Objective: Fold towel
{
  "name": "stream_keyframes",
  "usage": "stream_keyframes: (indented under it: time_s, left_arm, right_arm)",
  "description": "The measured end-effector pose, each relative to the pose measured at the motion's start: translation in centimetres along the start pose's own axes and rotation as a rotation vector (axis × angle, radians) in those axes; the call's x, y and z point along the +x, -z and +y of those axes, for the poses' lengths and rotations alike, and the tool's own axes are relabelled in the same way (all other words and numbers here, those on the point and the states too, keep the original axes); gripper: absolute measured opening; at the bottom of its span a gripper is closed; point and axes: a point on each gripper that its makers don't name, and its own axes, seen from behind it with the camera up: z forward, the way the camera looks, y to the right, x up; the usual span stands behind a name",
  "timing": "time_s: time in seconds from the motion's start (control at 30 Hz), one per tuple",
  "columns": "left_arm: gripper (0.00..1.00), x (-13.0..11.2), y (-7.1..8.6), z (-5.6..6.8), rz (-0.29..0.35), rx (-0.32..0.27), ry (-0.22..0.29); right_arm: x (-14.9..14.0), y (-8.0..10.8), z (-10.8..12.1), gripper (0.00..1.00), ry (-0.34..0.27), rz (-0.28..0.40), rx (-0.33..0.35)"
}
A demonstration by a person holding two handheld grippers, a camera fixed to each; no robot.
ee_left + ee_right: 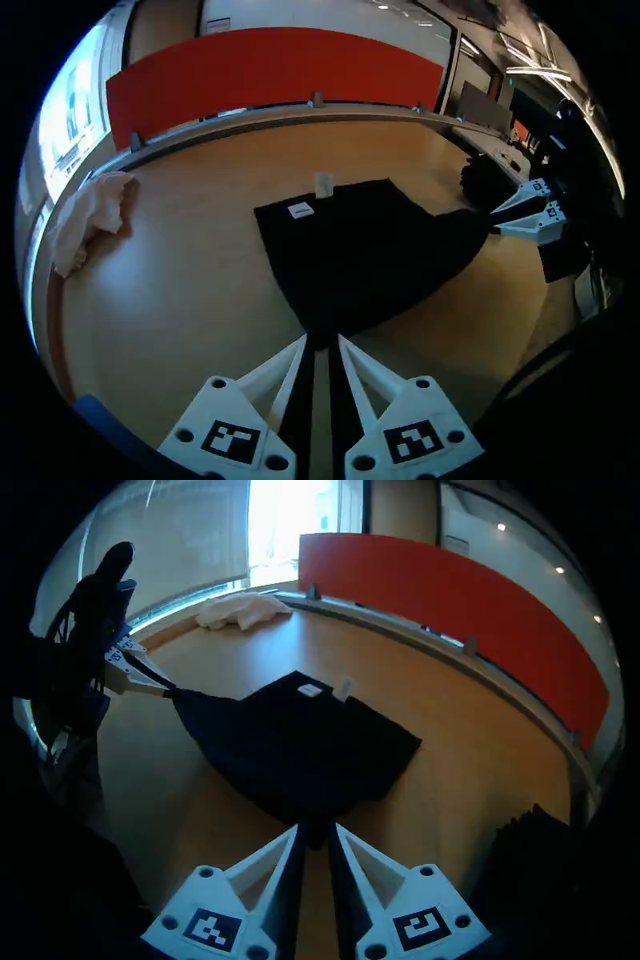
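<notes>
Left gripper (322, 342) fingers on black towel (360, 248), pinched corner hidden.

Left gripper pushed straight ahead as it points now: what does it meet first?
The left gripper is shut on the black towel at its corner, so it would push into that towel first; depth beyond is unclear.

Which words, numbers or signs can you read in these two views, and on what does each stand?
No text is readable.
White tag on the dark towel: too small and blurred to read.
Left tongs and right tongs, both shut on the towel: black-and-white square markers, patterns without letters.
</notes>
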Motion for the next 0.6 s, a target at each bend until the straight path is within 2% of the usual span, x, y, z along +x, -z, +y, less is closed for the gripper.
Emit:
stream_keyframes:
  time_s: [0.2, 0.6]
  left_arm:
    - [0.12, 0.6, 1.7, 0.7, 0.006, -0.008, 0.031]
    - [0.11, 1.1, 4.1, 1.8, 0.003, -0.027, 0.065]
  right_arm:
    - [0.9, 1.5, -0.2, 0.19, 0.012, 0.000, 0.004]
    - [1.1, 3.6, -1.2, 0.19, -0.019, -0.009, 0.035]
